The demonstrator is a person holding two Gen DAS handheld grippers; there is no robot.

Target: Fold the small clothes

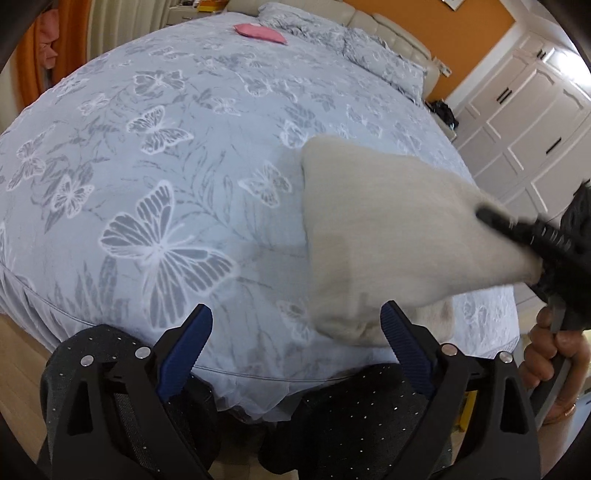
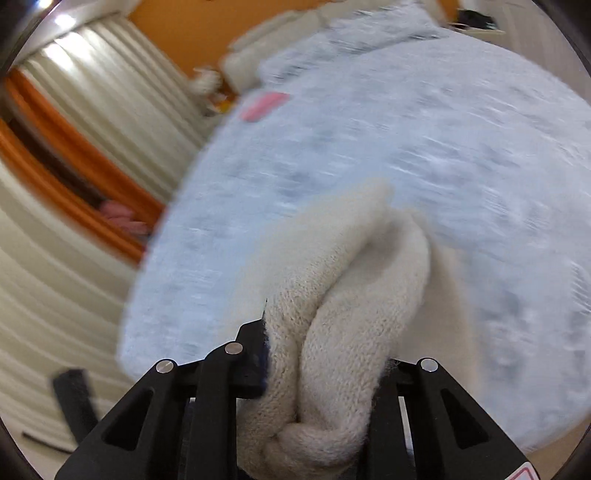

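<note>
Between the pads of the right claw a bunched corner of the cream knitted garment is pinched tight; the rest of it hangs out ahead of that claw in a loose cone over the near edge of the bed, lifted clear except perhaps at its lowest fold. The right wrist view is smeared, so I judge the piece to be mid-carry. The left claw stands apart and holds nothing, with the garment's lower edge just ahead of its right pad.

To do this step well, lower the knit onto the bedspread in front of the left claw and let it settle flat. Then take a free corner with the left claw, so both ends can be drawn out. Thick, soft knit will sag and roll, so spread it slowly. A pink item lies well beyond, out of the way.
</note>
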